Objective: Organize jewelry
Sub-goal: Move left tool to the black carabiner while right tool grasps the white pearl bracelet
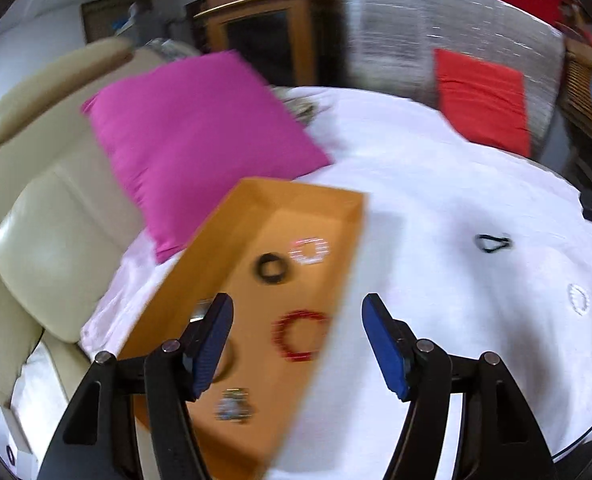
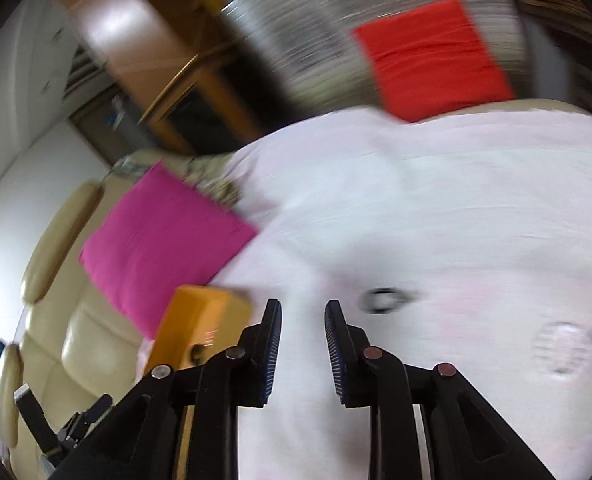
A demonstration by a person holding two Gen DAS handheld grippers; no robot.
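Note:
An orange box (image 1: 232, 240) lies on a white cloth. It holds a red bead bracelet (image 1: 300, 336), a black ring-shaped band (image 1: 271, 269), a white-and-red bead bracelet (image 1: 310, 250) and a small mixed-colour piece (image 1: 234, 405). My left gripper (image 1: 297, 308) is open above the box's near end, empty. On the cloth to the right lie a black band (image 1: 493, 242) and a white bead bracelet (image 1: 579, 298). In the right wrist view my right gripper (image 2: 303, 310) is open and empty, with the black band (image 2: 384, 300) just ahead right and the white bracelet (image 2: 564, 346) farther right. The box corner (image 2: 200, 312) shows at left.
A magenta cushion (image 1: 192, 136) leans on a cream leather sofa (image 1: 40, 208) behind the box. A red cushion (image 1: 482, 98) stands at the far edge of the cloth (image 1: 436, 184). Wooden furniture (image 1: 256, 20) is behind. Both views are motion-blurred.

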